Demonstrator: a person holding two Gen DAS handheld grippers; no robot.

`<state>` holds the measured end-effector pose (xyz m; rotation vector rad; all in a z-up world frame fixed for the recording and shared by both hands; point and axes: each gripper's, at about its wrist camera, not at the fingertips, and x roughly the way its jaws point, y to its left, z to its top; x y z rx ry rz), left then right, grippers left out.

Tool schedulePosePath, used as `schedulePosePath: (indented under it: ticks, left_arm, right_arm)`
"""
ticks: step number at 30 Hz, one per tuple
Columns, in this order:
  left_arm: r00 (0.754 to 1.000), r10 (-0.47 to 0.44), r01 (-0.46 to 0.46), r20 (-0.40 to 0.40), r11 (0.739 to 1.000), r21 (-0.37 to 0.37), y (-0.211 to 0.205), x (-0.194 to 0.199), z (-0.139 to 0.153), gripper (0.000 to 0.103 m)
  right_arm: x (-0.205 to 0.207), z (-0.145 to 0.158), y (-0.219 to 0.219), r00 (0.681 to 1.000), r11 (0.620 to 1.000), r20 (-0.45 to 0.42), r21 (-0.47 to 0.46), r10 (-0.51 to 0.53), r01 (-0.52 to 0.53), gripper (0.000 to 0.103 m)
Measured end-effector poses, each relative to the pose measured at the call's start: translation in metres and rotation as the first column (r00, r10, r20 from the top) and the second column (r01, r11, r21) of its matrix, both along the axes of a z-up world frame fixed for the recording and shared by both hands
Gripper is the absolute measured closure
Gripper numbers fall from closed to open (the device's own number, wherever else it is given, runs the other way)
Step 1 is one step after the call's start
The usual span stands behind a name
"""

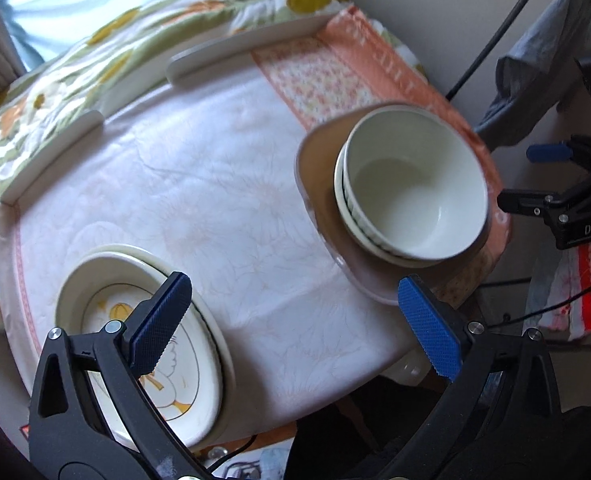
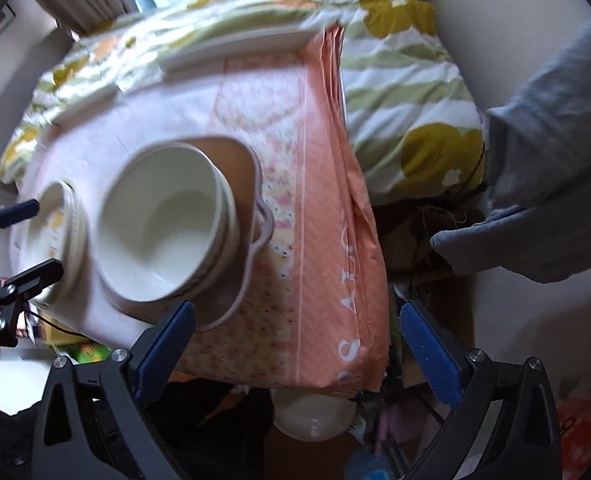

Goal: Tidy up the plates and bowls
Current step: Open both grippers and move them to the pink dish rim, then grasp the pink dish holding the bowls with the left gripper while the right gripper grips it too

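Note:
Two white bowls sit nested on a brown-pink lobed plate at the table's right side. A stack of cream plates, the top one showing a duck picture, lies at the near left. My left gripper is open above the cloth between plates and bowls, nothing between its blue pads. My right gripper is open too, empty, hovering near the lobed plate and the bowls. The right gripper shows at the edge of the left wrist view; the left gripper shows by the plate stack.
The table wears a white cloth with a raised white rim at the back. An orange patterned cloth drapes over its right edge. A floral quilt lies behind. Grey fabric, cables and clutter crowd the floor at right.

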<state>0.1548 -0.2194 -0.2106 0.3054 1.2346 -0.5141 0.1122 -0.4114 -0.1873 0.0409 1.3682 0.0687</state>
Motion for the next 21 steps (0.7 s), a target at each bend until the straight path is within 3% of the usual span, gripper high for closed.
schedulePosePath:
  ticks: [6, 12, 18, 21]
  left_arm:
    - [0.998, -0.029, 0.031, -0.053, 0.999, 0.028, -0.008, 0.006, -0.028, 0.002]
    - [0.995, -0.054, 0.058, -0.090, 0.997, 0.042, -0.019, 0.014, -0.041, 0.007]
    - [0.992, -0.075, 0.080, -0.104, 0.996, 0.040, -0.029, 0.016, -0.052, 0.027]
    - [0.990, -0.084, 0.086, -0.114, 0.996, 0.011, -0.032, 0.016, -0.053, 0.044]
  right_arm:
    - [0.018, -0.029, 0.008, 0.995, 0.994, -0.066, -0.070, 0.081, -0.086, 0.006]
    - [0.028, -0.044, 0.013, 0.983, 0.985, -0.084, -0.033, 0.165, -0.168, 0.031]
    - [0.031, -0.054, 0.022, 0.975, 0.977, -0.063, 0.009, 0.214, -0.214, 0.053]
    - [0.032, -0.059, 0.024, 0.971, 0.971, -0.041, 0.052, 0.234, -0.232, 0.064]
